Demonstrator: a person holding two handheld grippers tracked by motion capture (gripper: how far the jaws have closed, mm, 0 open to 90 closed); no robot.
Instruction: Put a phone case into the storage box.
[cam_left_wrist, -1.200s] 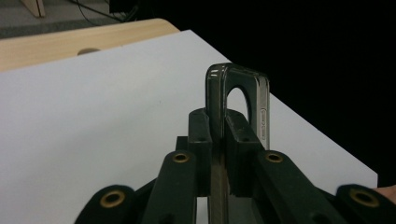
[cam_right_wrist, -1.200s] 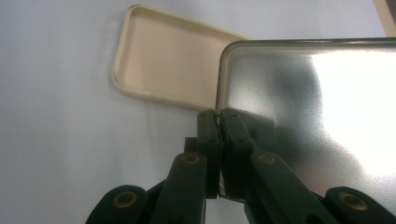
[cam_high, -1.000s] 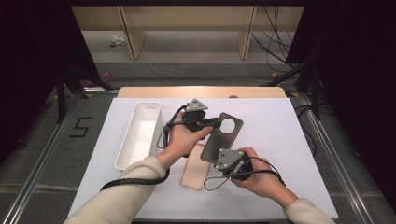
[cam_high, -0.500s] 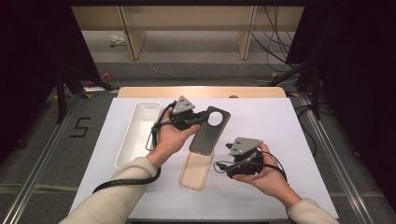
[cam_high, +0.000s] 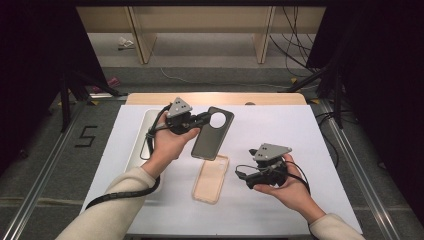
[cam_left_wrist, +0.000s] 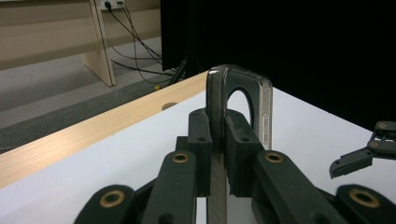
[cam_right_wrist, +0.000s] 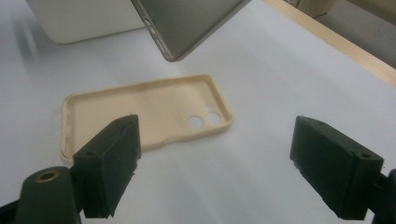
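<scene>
Here two phone cases are in play, one dark and one pale. The dark case (cam_high: 212, 133) is a thin, smooth, glossy shell of grey-black with rounded corners and one large round camera hole near its far end; in the left gripper view its narrow edge (cam_left_wrist: 215, 121) shows a small slot on the side. It hangs above the white table (cam_high: 310, 135), clenched by its edge between the jaws of the left gripper (cam_high: 200, 120), well off the surface and just beyond the pale one.

The pale case (cam_high: 211, 178) lies flat on the table, open side up. It is a soft-looking, matte, cream-coloured tray with a raised lip all round and two small round holes side by side near one end, plain in the right gripper view (cam_right_wrist: 149, 114).

The right gripper (cam_high: 248, 176) is released: its two black, blocky jaws have just been opening and now stand wide apart with nothing between them, low over the table and just beside the pale case.

One long white tub (cam_high: 142, 142) with rounded corners sits at the left of the table, partly behind the left hand (cam_high: 167, 145). A light wooden strip (cam_high: 260, 98) runs along the table's far edge.
</scene>
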